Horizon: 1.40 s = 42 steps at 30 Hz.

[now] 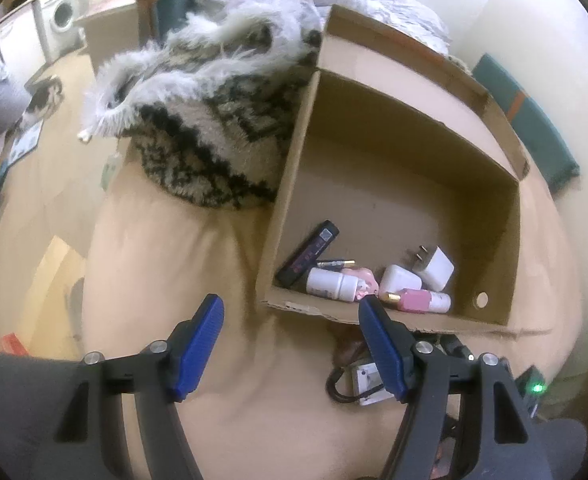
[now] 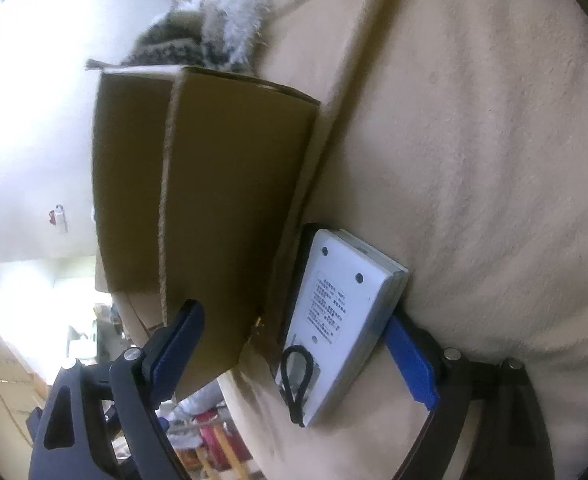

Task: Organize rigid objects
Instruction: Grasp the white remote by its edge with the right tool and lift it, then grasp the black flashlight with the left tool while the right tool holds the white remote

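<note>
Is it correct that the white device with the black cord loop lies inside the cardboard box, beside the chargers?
No. The white device lies outside the cardboard box, on the beige blanket against the box's outer wall, as the right wrist view shows.

Cardboard box [image 1: 394, 184]: plain brown. Bedcover [image 1: 165, 264]: plain beige. Fuzzy garment [image 1: 213, 120]: cream with black pattern, grey-white fur trim. Gripper pads [image 1: 197, 348]: blue. Power bank [image 2: 334, 320]: white, black cord loop. Bottle [image 1: 426, 301]: pink.

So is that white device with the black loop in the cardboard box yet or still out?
Out. The white device lies on the beige bedding beside the cardboard box.
</note>
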Each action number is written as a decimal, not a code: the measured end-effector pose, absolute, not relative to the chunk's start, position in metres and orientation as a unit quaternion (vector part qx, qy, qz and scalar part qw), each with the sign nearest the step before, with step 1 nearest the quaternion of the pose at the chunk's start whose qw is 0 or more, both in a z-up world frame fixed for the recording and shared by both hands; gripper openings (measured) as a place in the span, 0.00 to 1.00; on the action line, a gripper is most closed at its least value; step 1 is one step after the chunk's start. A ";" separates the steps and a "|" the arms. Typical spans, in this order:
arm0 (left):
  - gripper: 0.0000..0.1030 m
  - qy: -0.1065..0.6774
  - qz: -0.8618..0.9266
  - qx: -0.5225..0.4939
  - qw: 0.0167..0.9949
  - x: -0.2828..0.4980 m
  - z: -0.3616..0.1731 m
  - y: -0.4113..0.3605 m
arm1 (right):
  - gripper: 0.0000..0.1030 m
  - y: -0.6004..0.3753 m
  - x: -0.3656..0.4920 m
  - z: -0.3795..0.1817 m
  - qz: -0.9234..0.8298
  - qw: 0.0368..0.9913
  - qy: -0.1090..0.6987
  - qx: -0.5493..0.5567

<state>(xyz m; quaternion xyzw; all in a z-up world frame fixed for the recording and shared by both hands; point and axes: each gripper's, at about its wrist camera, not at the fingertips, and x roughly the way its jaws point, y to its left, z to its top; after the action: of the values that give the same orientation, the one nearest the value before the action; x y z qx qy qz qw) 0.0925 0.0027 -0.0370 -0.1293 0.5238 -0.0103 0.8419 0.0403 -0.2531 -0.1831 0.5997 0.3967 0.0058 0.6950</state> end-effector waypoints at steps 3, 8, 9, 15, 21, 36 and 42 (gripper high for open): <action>0.65 0.525 -0.010 -0.141 0.839 0.093 -0.038 0.004 | 0.69 -0.247 0.044 -0.187 0.050 0.680 0.385 0.622; 0.65 0.523 -0.011 -0.132 0.842 0.093 -0.038 0.002 | 0.46 -0.240 0.055 -0.182 0.059 0.699 0.408 0.585; 0.65 0.523 -0.010 -0.132 0.842 0.094 -0.037 0.002 | 0.32 -0.239 0.055 -0.184 0.048 0.699 0.418 0.578; 0.65 0.528 -0.009 -0.137 0.838 0.096 -0.039 0.004 | 0.23 -0.240 0.048 -0.158 0.002 0.733 0.449 0.510; 0.65 0.526 -0.017 -0.133 0.840 0.096 -0.036 0.000 | 0.22 -0.229 0.049 -0.081 -0.024 0.824 0.485 0.293; 0.73 0.551 -0.021 -0.081 0.830 0.078 -0.061 -0.024 | 0.22 -0.248 0.074 0.027 0.065 0.901 0.416 0.102; 0.94 0.581 -0.004 -0.114 0.806 0.062 -0.089 -0.057 | 0.21 -0.271 0.081 0.016 0.080 0.898 0.406 0.148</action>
<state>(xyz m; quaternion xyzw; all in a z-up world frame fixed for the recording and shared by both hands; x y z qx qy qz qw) 0.0620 -0.0574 -0.0885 -0.1142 0.5805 -0.0043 0.8062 0.0807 -0.2713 0.0164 0.1481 0.4060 0.0801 0.8982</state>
